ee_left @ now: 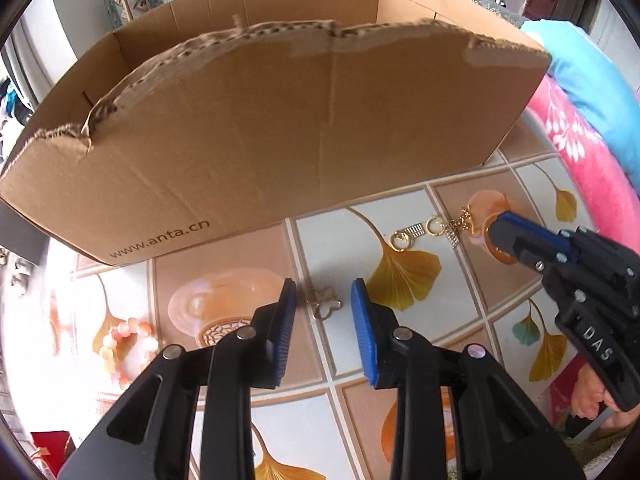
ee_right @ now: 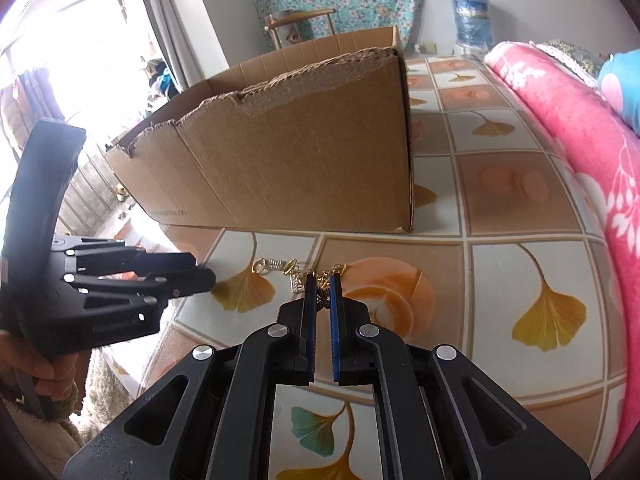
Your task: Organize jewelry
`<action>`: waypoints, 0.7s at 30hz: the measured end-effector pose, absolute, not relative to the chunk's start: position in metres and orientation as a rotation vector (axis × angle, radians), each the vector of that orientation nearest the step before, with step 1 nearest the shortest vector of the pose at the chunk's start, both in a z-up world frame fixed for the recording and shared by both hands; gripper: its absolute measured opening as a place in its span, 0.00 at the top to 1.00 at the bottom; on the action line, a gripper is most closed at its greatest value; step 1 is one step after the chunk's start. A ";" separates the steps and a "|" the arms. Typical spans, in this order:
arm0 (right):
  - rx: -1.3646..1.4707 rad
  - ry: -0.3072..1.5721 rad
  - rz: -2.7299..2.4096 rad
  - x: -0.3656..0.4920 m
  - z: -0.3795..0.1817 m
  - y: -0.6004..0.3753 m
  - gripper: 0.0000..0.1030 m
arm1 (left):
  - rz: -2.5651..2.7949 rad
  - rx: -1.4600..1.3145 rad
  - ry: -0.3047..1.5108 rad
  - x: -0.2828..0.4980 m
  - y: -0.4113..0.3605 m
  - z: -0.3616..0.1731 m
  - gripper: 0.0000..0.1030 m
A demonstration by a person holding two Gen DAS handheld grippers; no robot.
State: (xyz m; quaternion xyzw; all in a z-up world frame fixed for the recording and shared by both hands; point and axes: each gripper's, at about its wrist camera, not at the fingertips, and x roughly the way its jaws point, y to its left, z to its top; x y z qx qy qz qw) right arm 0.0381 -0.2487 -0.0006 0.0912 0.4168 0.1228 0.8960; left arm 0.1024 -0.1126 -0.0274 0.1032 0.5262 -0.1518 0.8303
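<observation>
A small dark butterfly charm (ee_right: 322, 299) sits pinched between the blue pads of the right gripper (ee_right: 322, 300), whose fingers have closed onto it near their tips. From the charm a gold chain (ee_right: 326, 273) runs toward 12 o'clock onto the tablecloth (ee_right: 532, 200), where it joins a cluster of gold rings and small rhinestone bars (ee_right: 280, 267) lying at about 11 o'clock from the fingertips. In the left wrist view the same cluster (ee_left: 430, 231) lies at 2 o'clock from the left tool, with the right gripper (ee_left: 496, 234) reaching in from 3 o'clock just beside it.

The left gripper (ee_left: 323, 304) stands with its fingers apart, holding nothing. A white butterfly-shaped earring with gold edging (ee_left: 326, 307) lies on the cloth in the gap between the two blue pads; whether either pad touches it cannot be told. At 9 o'clock from that gripper, near the table edge, lies a bracelet of peach and pink beads (ee_left: 128, 346).

All of this rests on a cloth patterned with squares, yellow ginkgo leaves and orange circles. At 12 o'clock from both tools stands a large open cardboard box (ee_left: 260, 152) with a ragged, torn top edge and a printed web address low on its near wall. At 3 o'clock, along the table's side, lies a pink flowered blanket (ee_right: 592, 152).
</observation>
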 end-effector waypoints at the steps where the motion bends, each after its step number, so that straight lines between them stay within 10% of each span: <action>1: 0.195 0.858 0.257 0.039 0.000 -0.251 0.96 | -0.318 0.217 1.117 0.102 -0.113 -0.027 0.77; 21: 0.223 0.820 0.254 0.040 0.008 -0.261 0.96 | -0.368 0.186 1.071 0.090 -0.101 -0.027 1.00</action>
